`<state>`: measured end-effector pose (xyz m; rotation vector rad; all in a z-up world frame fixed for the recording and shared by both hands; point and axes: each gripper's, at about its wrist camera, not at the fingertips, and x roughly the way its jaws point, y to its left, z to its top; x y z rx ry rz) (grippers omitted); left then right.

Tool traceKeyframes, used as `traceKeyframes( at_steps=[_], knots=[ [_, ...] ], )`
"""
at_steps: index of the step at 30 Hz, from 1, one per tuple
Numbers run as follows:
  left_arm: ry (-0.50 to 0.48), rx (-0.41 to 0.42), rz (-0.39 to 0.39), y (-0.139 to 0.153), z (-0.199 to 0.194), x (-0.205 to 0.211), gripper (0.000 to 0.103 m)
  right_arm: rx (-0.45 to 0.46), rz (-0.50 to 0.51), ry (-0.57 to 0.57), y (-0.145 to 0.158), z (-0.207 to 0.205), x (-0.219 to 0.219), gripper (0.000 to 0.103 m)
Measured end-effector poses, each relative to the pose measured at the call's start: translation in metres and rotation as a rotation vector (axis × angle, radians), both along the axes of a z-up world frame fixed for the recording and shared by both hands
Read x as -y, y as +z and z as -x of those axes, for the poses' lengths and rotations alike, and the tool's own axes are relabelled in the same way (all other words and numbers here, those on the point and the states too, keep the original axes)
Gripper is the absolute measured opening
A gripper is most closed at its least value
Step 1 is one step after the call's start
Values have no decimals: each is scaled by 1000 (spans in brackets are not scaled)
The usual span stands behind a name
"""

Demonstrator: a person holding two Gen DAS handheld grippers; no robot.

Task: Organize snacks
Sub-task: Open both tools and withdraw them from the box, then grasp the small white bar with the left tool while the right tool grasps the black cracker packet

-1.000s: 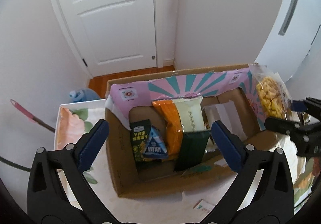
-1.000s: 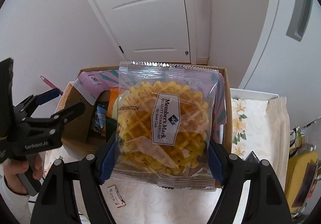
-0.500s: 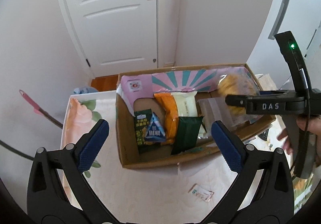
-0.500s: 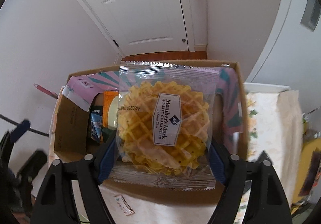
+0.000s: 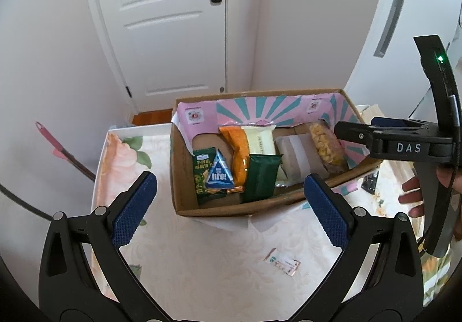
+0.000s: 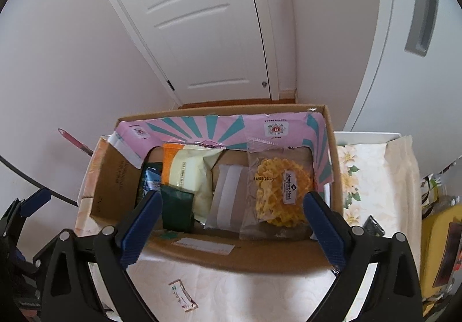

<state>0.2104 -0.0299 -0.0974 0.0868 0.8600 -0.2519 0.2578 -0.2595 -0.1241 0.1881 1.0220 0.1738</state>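
Now right hand-held gripper (image 6: pixel 228 224) gapes above waffle packet (image 6: pixel 277 195).

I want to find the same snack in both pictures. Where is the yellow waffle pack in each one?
Left wrist view: the waffle pack is at the right end of the box, standing on edge, just left of the other tool.
Right wrist view: the waffle pack lies at the box's right end, label facing up, near the right blue pad.
Shared landmark: the pink and teal sunburst flap along the box's back wall.
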Motion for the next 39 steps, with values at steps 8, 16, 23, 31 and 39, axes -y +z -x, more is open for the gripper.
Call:
traceKeyframes(
  at_steps=[8,16,23,31,39],
  knots=[
    [15,53,7,30,30,9,102,109,50,0,42,44,11,97],
    [51,94,29,51,72,20,102,197,82,-7,74,99,33,97],
    [97,61,49,38,103,26,102,234,200,5,77,147,42,97],
    [164,-17,89,6,126,24,102,226,221,-7,57,182,51,97],
    [286,-162,119,-64,121,30,101,169,204,-83,28,184,62,97]
  ],
)
